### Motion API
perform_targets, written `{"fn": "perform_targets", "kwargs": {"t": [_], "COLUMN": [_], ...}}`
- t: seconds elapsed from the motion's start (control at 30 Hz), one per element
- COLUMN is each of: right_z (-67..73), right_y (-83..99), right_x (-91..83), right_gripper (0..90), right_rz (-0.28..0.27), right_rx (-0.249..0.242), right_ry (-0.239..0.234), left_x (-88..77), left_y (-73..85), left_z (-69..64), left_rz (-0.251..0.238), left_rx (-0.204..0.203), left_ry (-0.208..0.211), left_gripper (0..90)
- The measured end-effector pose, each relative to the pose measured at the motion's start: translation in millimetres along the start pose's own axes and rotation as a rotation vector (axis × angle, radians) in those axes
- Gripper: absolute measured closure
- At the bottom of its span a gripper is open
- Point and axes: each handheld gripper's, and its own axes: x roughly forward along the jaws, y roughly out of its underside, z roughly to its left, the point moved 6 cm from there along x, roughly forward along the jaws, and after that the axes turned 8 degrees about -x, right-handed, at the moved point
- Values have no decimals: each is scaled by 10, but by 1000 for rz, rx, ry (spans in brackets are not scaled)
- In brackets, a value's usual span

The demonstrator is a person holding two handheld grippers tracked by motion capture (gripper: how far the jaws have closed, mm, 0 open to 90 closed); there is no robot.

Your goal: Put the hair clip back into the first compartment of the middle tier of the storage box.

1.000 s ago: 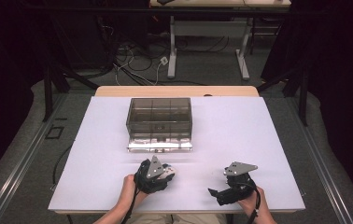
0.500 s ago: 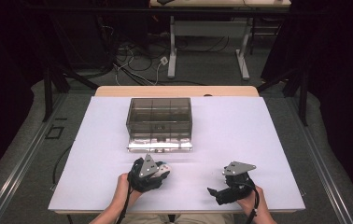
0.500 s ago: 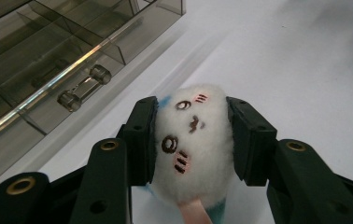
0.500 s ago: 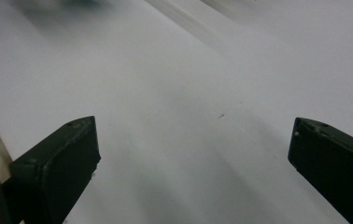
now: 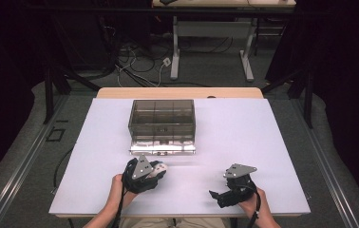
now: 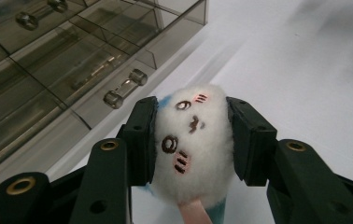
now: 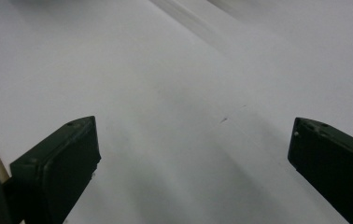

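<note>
The left hand-held gripper [image 6: 191,140] is clamped on a small white plush toy [image 6: 194,140], one black jaw pressed against each side of its fuzzy body. In the left gripper view the toy sits at the centre of the frame, tilted, with a stitched face of brown eyes, a small mouth and pink cheek marks; a bit of blue shows at its upper left edge and beneath it, and a pink strip hangs from its underside. In the high view this left hand-held gripper [image 5: 155,172] lies in the lower middle of the frame, with the toy [image 5: 158,169] showing as a pale spot at its tip, just below the front edge of a smoky clear drawer box [image 5: 162,118].

That drawer box [image 6: 62,60] takes up the upper left of the left gripper view, showing divided compartments and cylindrical clear knobs on its fronts.

The right hand-held gripper [image 5: 218,195] rests at the lower right of the high view, well apart from the box, held by a hand [image 5: 253,205]. In the right gripper view its jaws stand wide apart with nothing between them, above the bare white table [image 7: 174,102].

The table [image 5: 244,137] is a white sheet over a wooden top.
</note>
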Motion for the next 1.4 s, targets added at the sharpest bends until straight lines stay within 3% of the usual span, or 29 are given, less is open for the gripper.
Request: {"fn": "perform_targets", "kwargs": {"t": [0.07,0.4,0.8,0.83,1.07,1.13,1.4], "right_z": [-1,-9,-6,-4,6,11,-16], "right_y": [1,-3,-2,-14,0,14,17], "right_x": [-3,-11,-28,-11,-20,-28,-44], "right_gripper": [17,18,18,18,18,18,18], "right_rz": [1,-10,-5,-38,-10,-1,-17], "right_rx": [-1,-1,-5,-1,-7,-7,-9], "right_ry": [-4,4,2,10,8,3,13], "left_x": [-6,-40,-107,-111,-133,-127,-125], "left_y": [-2,-20,-62,-68,-119,-129,-171], "left_z": [22,79,166,173,217,238,351], "left_rz": [2,-19,-33,-38,-56,-57,-78], "left_rx": [-3,-3,-1,-6,-6,13,6], "left_ry": [-18,-17,-46,-49,-49,-55,-52], "left_gripper": [562,561,561,562,561,561,561]}}
